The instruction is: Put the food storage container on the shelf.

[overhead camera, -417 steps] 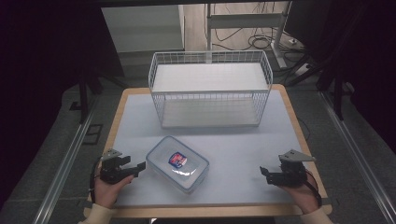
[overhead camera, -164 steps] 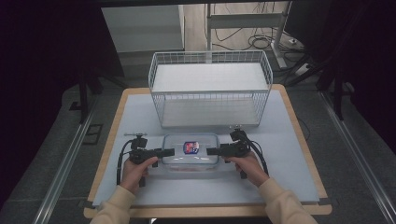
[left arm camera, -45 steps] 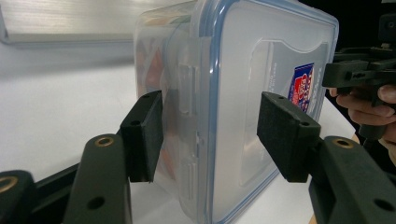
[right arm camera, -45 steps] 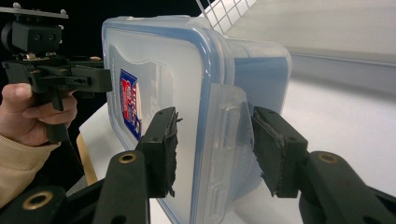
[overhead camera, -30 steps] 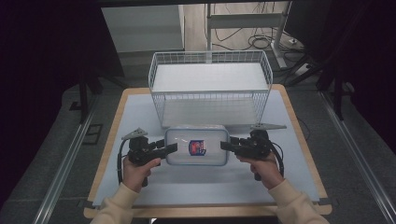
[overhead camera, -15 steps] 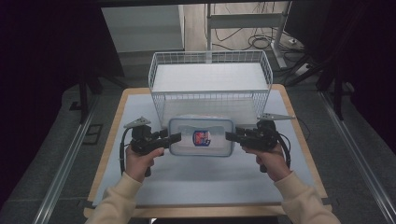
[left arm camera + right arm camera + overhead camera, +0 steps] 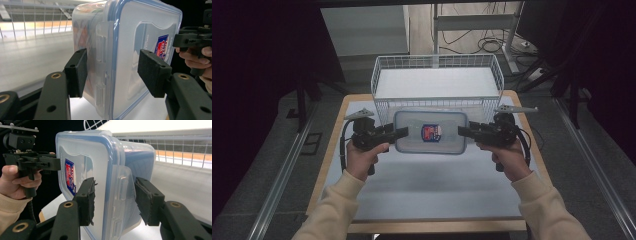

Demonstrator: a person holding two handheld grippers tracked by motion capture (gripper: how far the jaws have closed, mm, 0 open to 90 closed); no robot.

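Your left gripper clamps one short end of the plastic box and your right gripper clamps the other, jaws pinching lid and base; the box hangs lifted above the table, just before the wire basket beyond

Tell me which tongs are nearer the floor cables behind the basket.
Right. The right tongs grip the container end on the side of the cables; the left tongs grip its opposite end, farther off.
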